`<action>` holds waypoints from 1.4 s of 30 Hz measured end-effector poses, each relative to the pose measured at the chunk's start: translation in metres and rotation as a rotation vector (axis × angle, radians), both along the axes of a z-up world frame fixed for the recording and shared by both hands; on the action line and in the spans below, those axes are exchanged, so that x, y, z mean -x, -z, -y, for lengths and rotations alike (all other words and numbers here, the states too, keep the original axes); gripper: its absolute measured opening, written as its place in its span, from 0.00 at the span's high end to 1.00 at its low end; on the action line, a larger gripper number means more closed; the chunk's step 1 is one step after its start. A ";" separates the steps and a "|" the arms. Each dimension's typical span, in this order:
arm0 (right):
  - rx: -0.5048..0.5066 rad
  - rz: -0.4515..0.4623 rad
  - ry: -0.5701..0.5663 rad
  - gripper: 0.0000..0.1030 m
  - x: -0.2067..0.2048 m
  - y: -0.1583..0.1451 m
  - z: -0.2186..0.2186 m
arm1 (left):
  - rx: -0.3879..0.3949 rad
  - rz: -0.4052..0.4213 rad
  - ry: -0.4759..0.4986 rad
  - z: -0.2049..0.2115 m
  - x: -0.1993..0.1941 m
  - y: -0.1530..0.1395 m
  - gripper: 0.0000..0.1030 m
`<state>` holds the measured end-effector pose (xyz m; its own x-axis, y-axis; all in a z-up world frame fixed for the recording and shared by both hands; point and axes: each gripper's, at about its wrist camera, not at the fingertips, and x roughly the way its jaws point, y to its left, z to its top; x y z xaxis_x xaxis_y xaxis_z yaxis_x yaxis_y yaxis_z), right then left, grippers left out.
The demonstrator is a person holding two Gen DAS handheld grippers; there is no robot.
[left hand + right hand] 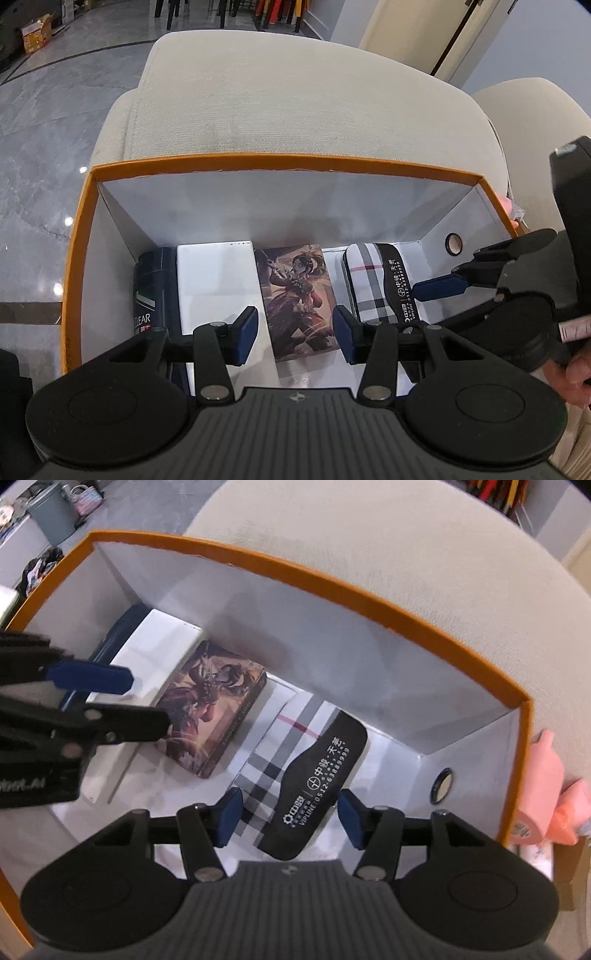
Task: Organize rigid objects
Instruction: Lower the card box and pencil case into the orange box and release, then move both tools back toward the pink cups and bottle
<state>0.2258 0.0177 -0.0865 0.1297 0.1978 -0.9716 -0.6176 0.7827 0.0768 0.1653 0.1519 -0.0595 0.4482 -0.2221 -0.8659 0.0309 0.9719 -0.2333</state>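
An orange-rimmed box with white inner walls rests on a beige cushion. Side by side on its floor lie a dark CLEAR bottle, a white box, an illustrated card box and a plaid case with a black printed band. My left gripper hangs open above the illustrated card box, its pads apart from it. My right gripper stands open over the plaid case without pressing it. One blue finger of the right gripper shows at the box's right side.
The beige cushion stretches beyond the box, with grey marble floor to the left. A round hole pierces the box's right wall. Pink packets lie just outside that wall. A hand grips the right tool.
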 end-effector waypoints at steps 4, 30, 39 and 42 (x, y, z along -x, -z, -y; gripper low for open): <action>-0.007 0.018 0.003 0.48 -0.004 0.001 -0.004 | 0.016 0.002 -0.001 -0.002 0.002 0.001 0.49; -0.337 0.329 0.313 0.54 0.055 -0.103 0.123 | 0.003 0.284 0.155 0.098 0.031 -0.088 0.50; -0.279 0.361 0.618 0.54 0.067 -0.075 0.245 | 0.006 0.239 0.254 0.187 -0.003 -0.071 0.49; -0.290 0.361 0.676 0.54 0.057 -0.064 0.264 | 0.004 0.205 0.246 0.203 -0.022 -0.065 0.49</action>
<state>0.1693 -0.2459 -0.0228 0.6058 0.2023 -0.7695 -0.0453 0.9743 0.2205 0.1876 -0.0506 0.0051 0.5459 -0.3491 -0.7617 0.3118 0.9284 -0.2021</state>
